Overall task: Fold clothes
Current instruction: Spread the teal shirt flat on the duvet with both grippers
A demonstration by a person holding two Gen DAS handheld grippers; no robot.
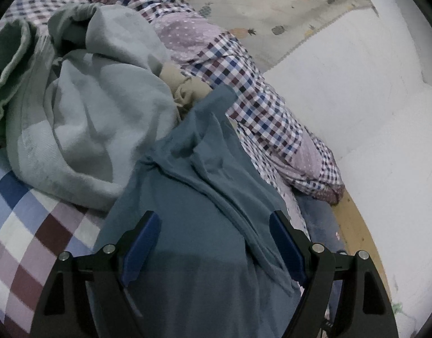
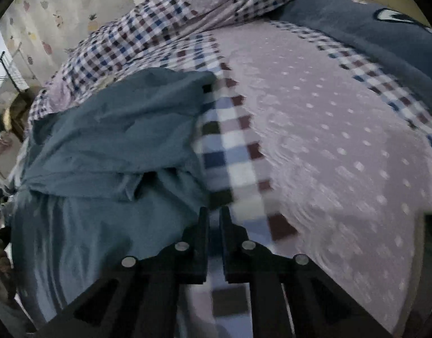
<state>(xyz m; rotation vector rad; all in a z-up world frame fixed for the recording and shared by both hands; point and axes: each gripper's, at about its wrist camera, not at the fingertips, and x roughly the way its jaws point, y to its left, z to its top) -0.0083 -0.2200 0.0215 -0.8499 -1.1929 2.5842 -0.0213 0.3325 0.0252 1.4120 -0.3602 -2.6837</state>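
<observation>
A crumpled teal-blue garment [image 1: 193, 186] lies on the bed, running from under my left gripper [image 1: 213, 219] toward the far side. That gripper is open, its blue pads [image 1: 144, 242] straddling the cloth without closing on it. In the right wrist view the same teal garment [image 2: 114, 140] is bunched at the left. My right gripper [image 2: 214, 214] is shut just past the garment's right edge, above the checked sheet. No cloth shows between its fingers.
A pale grey-green garment [image 1: 83, 118] and a small beige piece [image 1: 185, 87] are heaped to the left. A rolled checked quilt [image 1: 258, 112] runs along the white wall [image 1: 356, 112]. A dark blue pillow [image 2: 371, 33] lies at the far right on the dotted lilac sheet [image 2: 328, 140].
</observation>
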